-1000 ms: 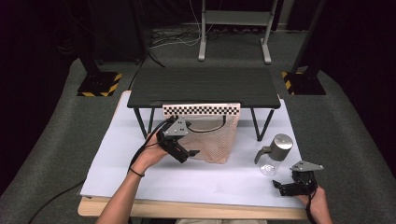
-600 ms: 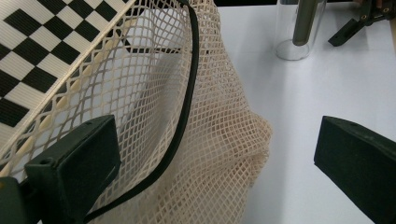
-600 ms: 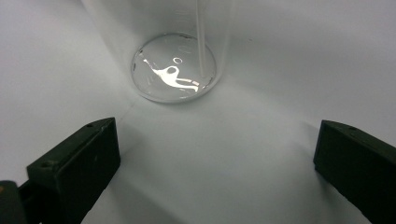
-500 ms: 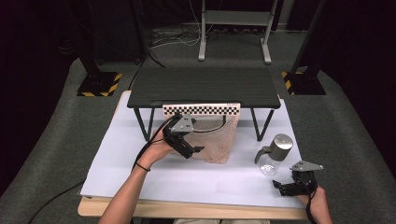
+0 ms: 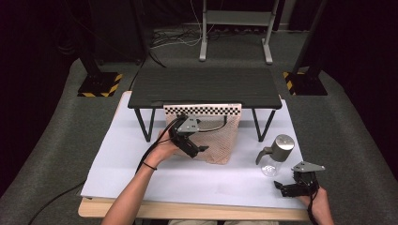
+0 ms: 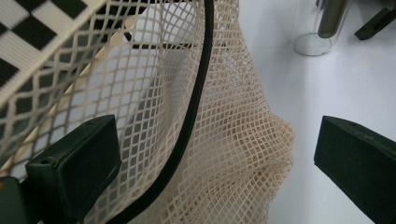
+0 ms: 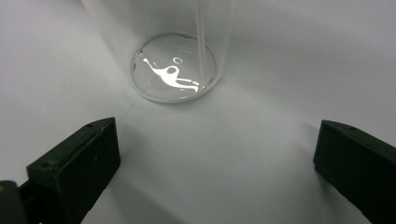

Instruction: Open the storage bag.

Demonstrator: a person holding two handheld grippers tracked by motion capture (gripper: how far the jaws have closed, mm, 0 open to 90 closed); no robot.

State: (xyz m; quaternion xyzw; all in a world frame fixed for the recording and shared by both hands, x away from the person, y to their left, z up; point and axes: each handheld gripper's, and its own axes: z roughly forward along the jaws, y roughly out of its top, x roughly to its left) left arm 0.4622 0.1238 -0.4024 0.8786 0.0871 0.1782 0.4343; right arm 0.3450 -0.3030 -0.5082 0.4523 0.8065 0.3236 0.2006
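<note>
From the high view, a person works at a white table point(image 5: 141, 178) where a beige mesh bag point(image 5: 216, 140) hangs from the near edge of a low black stand point(image 5: 206, 86), under a checkered strip point(image 5: 202, 109); the left gripper point(image 5: 195, 149) is at the bag's left side, apparently going for the netting, while the right gripper point(image 5: 287, 187) rests near the table's near right corner, just short of a clear glass dispenser bottle point(image 5: 274, 157) with a metal cap. In the left gripper view, the jaws stand wide apart with the mesh bag point(image 6: 224, 140) bulging between them and a black cable point(image 6: 196, 107) crossing the net; nothing is pinched yet, and the bag looks to hold nothing. The likely next move is to close on a fold of netting without catching the cable. In the right gripper view, the jaws likewise gape, holding nothing, aimed at the base of the bottle point(image 7: 173, 70), which stands upright just beyond them and appears empty, a thin tube running down inside it.
</note>
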